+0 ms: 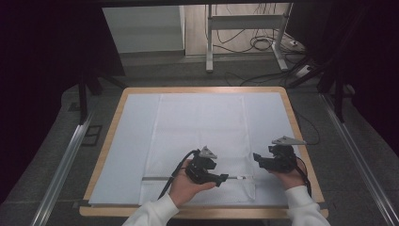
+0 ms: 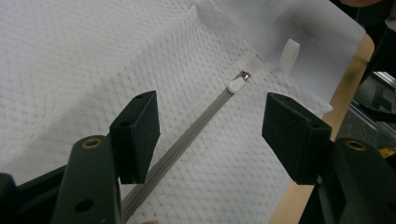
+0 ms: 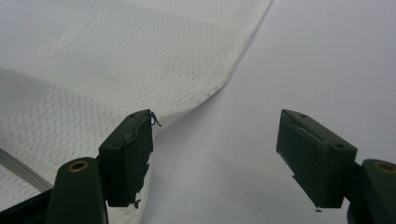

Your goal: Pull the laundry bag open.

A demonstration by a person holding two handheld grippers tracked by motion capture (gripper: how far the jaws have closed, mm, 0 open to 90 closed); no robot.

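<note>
A white mesh bag [image 1: 202, 127] lies flat on the white sheet [image 1: 129, 146] that covers the table. A grey zipper [image 1: 157, 178] runs across the bag near its front edge. In the left gripper view the zipper [image 2: 187, 140] passes between the jaws toward its white pull [image 2: 236, 84], with a white loop tab [image 2: 289, 55] just beyond. My left gripper [image 1: 225, 179] [image 2: 210, 123] is open and hovers over the zipper. My right gripper [image 1: 257, 158] [image 3: 215, 156] is open at the bag's right edge [image 3: 233, 70], its left jaw over the mesh and its right jaw over bare sheet.
The wooden table rim [image 1: 101, 162] frames the sheet. Metal rails [image 1: 63, 160] run along the floor on both sides. A desk frame with cables [image 1: 256, 37] stands behind the table. Dark curtains close in left and right.
</note>
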